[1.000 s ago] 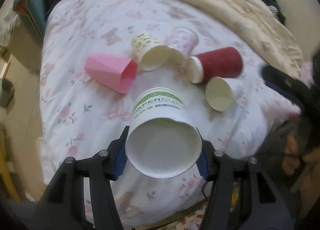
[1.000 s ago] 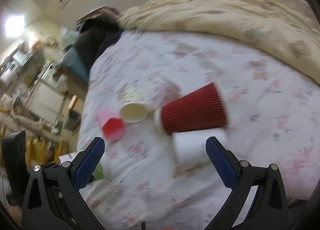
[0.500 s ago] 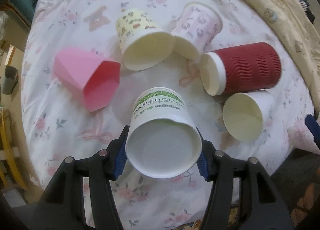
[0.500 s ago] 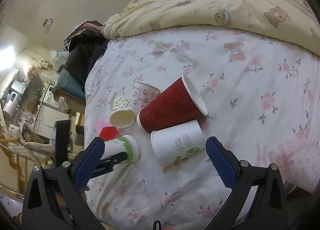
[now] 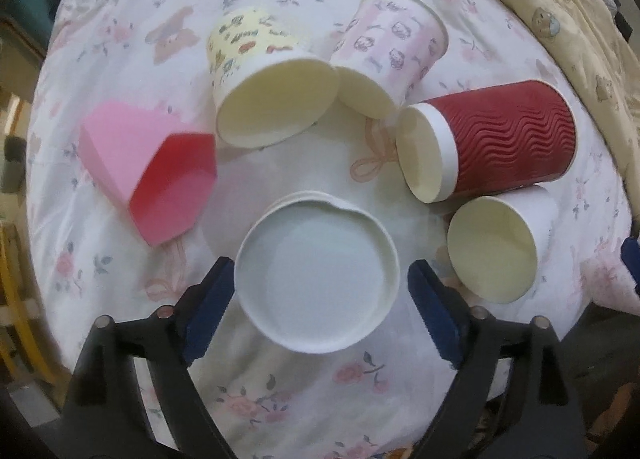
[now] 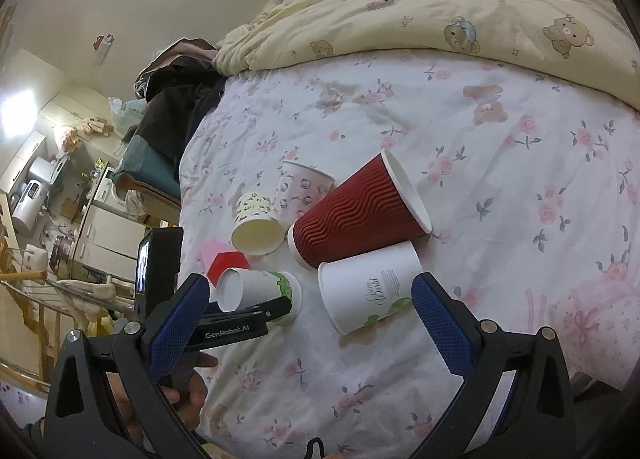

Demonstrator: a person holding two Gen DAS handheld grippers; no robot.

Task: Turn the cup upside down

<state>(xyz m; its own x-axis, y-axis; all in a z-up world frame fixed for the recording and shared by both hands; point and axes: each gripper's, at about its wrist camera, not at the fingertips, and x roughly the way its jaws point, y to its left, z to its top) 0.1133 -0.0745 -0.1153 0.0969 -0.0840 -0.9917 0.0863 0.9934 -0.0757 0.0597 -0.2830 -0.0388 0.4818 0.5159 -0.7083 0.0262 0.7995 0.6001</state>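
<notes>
Left gripper (image 5: 318, 299): jaws apart, one pad on each side of the white paper cup (image 5: 317, 273), with a visible gap at the right pad and the left pad just beside the wall. Not clamped. In the left wrist view I look straight down on the cup's flat recessed base, so it stands upside down on the floral bedsheet (image 5: 400, 399), near edge of the bed. The right wrist view shows the same cup (image 6: 260, 293), green print toward the sheet, the left jaw alongside it.

Right gripper (image 6: 304, 323): jaws wide apart, holding nothing, hovering near the plain white cup (image 6: 368, 291) lying on its side.

Other cups all lie on their sides, farther in: pink cup (image 5: 152, 171) at left, yellow patterned cup (image 5: 264, 91), pale pink kitten-print cup (image 5: 392, 47), red ribbed cup (image 5: 496, 135) at right.

Judgement: flip looks done; step in hand is the release. Mattress is soft, so the rim may sit unevenly. To do it well: widen the jaws evenly, back straight out toward me without brushing either wall, no sideways drift toward the pink cup.
</notes>
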